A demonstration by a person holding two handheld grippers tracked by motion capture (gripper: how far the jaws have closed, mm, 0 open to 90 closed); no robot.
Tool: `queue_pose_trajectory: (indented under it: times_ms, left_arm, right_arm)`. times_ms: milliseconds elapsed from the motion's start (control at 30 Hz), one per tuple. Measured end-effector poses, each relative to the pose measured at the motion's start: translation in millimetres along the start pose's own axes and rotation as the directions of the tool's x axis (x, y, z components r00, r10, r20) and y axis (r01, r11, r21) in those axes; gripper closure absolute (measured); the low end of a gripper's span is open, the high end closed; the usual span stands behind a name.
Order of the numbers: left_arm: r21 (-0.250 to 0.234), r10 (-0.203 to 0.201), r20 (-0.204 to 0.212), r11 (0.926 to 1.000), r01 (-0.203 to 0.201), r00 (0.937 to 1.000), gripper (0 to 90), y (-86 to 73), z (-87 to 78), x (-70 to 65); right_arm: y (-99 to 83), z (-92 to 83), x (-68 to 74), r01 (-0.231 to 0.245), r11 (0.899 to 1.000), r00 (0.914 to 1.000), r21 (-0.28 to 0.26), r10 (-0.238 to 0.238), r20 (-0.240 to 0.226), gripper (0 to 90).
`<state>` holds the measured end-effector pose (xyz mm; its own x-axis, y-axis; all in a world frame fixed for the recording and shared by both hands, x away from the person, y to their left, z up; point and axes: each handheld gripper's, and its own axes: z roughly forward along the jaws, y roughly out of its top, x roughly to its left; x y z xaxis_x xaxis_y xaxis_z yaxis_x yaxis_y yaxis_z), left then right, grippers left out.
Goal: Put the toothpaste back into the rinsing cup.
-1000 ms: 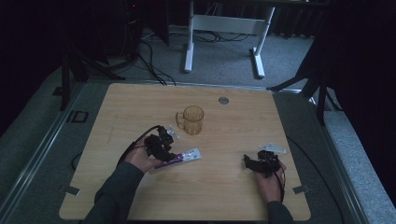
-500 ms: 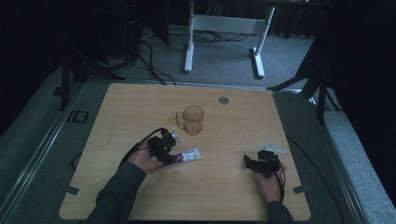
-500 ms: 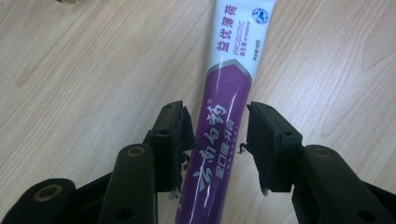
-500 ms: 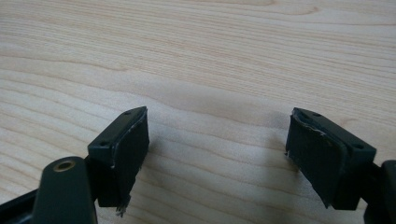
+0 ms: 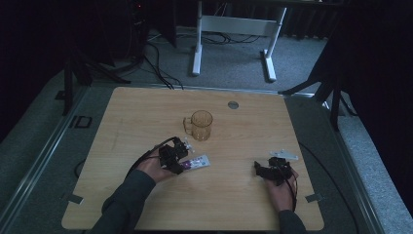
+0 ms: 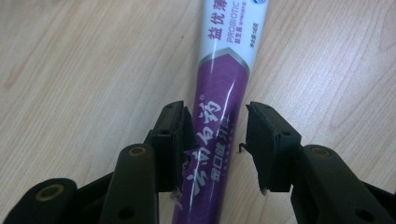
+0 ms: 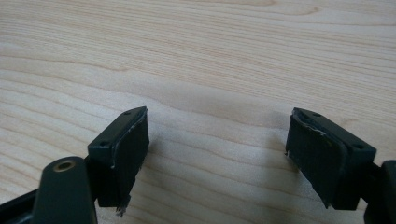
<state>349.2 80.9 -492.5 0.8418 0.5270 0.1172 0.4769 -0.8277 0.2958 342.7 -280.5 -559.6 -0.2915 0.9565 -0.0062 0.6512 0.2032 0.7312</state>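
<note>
Black hand-held gripper [image 6: 215, 140], ridged pads, brass screws

toothpaste tube [image 5: 195, 162]: 1 | amber mug [image 5: 200, 125]: 1 | grippers: 2 | table [image 5: 243, 209]: 1

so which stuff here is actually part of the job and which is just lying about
In the job:
- toothpaste tube, lying between the left gripper jaws
- amber mug, nearest to it, possibly

Lying about:
- right gripper, open over bare table
- round grey disc on the table
</note>
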Motion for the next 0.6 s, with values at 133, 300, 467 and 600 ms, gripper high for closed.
queue_pose_trajectory:
  times_ms: [133, 300, 467, 600]
  left_arm:
    - [0.023, 0.012, -0.016, 0.9997, -0.012, 0.9998, 57.5, 2.3, 4.2, -3.3]
    - [0.049, 0.025, -0.030, 0.9985, -0.023, 0.9992, 58.4, 4.2, 8.1, -5.8]
    - [0.067, 0.028, -0.045, 0.9974, -0.025, 0.9986, 59.3, 5.2, 11.3, -6.7]
    - [0.069, 0.019, -0.043, 0.9975, -0.016, 0.9989, 60.5, 7.0, 14.3, -5.4]
  right_arm:
    - [0.0, 0.0, 0.0, -0.001, 1.000, 1.0000, 0.000, 0.001, 0.000, 21.4]
    - [0.0, 0.0, 0.1, -0.001, 1.000, 1.0000, 0.000, 0.001, 0.000, 21.4]
    - [0.0, 0.0, 0.0, -0.001, 1.000, 1.0000, 0.000, 0.001, 0.000, 21.4]
    - [0.0, 0.0, 0.1, -0.001, 1.000, 1.0000, 0.000, 0.001, 0.000, 21.4]
